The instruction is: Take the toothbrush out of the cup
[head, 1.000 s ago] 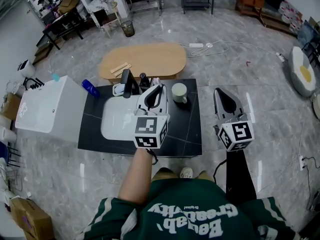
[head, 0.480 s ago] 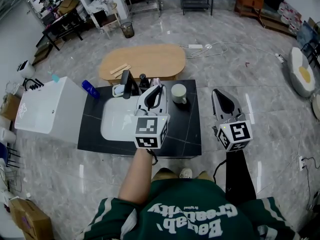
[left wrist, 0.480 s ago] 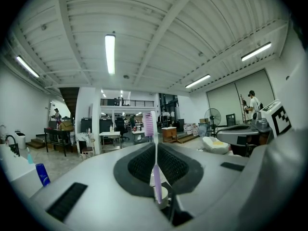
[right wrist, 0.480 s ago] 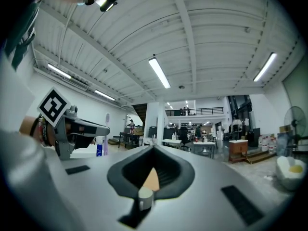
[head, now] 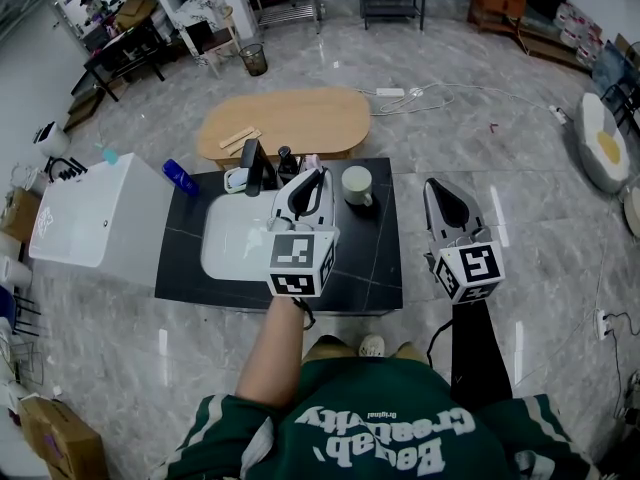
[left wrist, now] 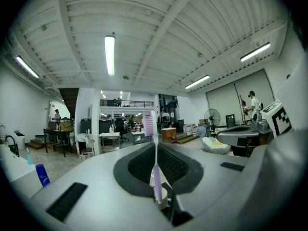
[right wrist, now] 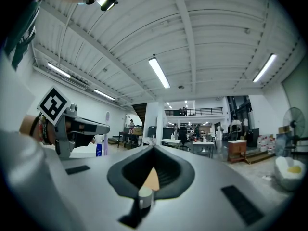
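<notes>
My left gripper hangs level over the white sink, shut on a lilac toothbrush. In the left gripper view the toothbrush stands upright, its handle pinched between the jaws and its bristle head above the gripper. The white cup stands on the black counter just right of that gripper, with no brush in it. My right gripper floats beyond the counter's right edge, shut and holding nothing. From the right gripper view the left gripper and the toothbrush show at the left.
A black faucet and small bottles stand behind the sink. A blue bottle lies on the counter's far left, next to a white cabinet. An oval wooden table stands beyond the counter. Marble floor surrounds it.
</notes>
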### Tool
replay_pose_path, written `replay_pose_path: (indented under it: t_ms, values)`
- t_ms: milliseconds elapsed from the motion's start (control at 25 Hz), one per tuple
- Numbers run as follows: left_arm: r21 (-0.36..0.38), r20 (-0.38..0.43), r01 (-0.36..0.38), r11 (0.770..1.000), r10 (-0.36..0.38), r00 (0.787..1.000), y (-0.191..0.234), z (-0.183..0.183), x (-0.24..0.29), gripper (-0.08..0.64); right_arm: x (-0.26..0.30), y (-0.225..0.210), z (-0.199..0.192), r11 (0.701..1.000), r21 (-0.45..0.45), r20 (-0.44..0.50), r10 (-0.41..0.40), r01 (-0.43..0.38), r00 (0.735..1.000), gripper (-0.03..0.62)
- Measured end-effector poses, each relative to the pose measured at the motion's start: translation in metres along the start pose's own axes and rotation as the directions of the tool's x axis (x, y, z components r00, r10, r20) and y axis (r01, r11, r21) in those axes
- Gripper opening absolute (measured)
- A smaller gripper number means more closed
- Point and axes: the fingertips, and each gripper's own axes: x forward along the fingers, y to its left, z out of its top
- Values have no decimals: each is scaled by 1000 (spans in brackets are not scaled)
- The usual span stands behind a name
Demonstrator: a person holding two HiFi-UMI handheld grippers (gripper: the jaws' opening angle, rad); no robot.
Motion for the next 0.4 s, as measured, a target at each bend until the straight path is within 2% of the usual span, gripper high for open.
replay_pose_path:
  t_ms: [400]
  values:
    - [4,3,10,1000,-10,1000,-4,2,6,15,1,-6,-1,1000,-2,-5,-3,3,1000,3]
